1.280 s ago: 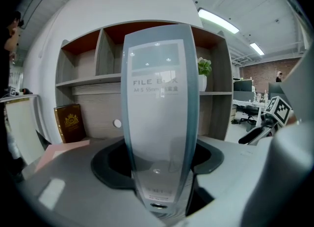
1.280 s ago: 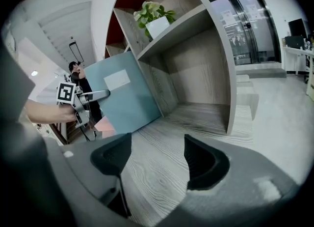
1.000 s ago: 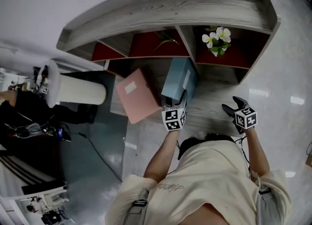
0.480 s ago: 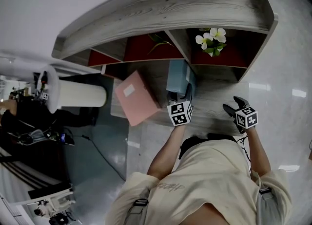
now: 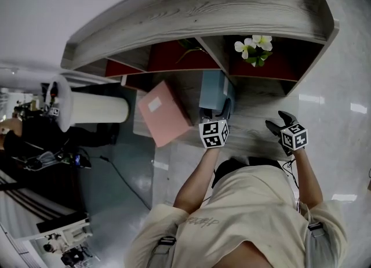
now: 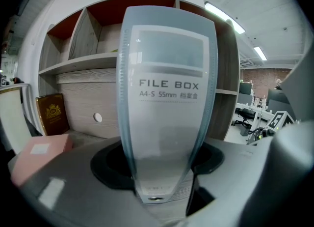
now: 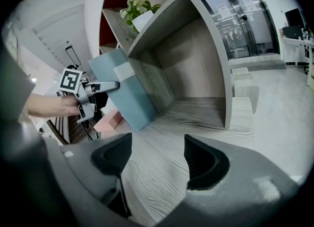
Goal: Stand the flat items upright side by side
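A pale blue file box (image 5: 215,89) stands tilted on the lower shelf board, its labelled spine (image 6: 167,98) facing the left gripper view. My left gripper (image 5: 219,110) is shut on that spine, which fills the gap between the pads; its jaws have just been opening a little, with the box still between them. From the right gripper view, the left gripper (image 7: 100,87) grips the blue box (image 7: 130,91) near its top edge. A pink flat box (image 5: 164,113) lies to the left, leaning off the board. My right gripper (image 5: 278,127) hovers open and holds nothing, above bare wood (image 7: 157,159).
The wooden shelf unit (image 5: 191,11) has red-backed compartments and an upright divider (image 7: 216,59) to the right of the blue box. A white-flowered plant (image 5: 253,47) sits in the upper right compartment. A brown book (image 6: 51,115) leans at the far left. A white cylinder (image 5: 93,110) stands on the floor.
My left gripper carried the blue box to the right and stood it more upright, so less of its broad face shows. The right gripper has stayed in place.
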`<state>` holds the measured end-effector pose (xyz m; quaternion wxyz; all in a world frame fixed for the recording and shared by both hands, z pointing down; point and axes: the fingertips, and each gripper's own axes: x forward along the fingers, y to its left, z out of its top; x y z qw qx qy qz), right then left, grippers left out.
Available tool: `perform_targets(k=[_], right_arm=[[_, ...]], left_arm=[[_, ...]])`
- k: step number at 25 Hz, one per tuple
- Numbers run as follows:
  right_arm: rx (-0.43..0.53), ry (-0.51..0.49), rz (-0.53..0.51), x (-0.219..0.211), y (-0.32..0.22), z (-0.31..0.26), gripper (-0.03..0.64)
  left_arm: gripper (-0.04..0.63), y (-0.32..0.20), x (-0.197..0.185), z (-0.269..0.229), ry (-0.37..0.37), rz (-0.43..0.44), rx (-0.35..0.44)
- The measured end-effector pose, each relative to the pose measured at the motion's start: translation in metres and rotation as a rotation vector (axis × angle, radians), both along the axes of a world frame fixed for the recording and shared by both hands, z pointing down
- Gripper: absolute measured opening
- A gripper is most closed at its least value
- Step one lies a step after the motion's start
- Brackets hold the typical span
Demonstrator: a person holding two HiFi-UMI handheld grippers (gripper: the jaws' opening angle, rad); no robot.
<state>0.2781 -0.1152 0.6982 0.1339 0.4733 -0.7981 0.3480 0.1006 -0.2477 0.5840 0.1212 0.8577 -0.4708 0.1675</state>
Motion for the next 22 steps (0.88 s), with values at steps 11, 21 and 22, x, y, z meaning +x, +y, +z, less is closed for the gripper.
perform_targets(k=[11,21,22], right_arm=[[-0.006,0.034,-0.056,-0.023,-0.004,0.000,0.336],[0.002,0.106,-0.083,-0.107,-0.007,-0.008,0.336],[0.004,0.104,-0.077,-0.120,-0.006,-0.010,0.336]], left_arm=[[0.420,0.007,-0.007,0.009,0.022,0.069,-0.030],[0.416,0.036,-0.049,0.018,0.102,0.278,-0.063],[0.414,0.037,-0.060,0.020,0.098,0.287,-0.069]])
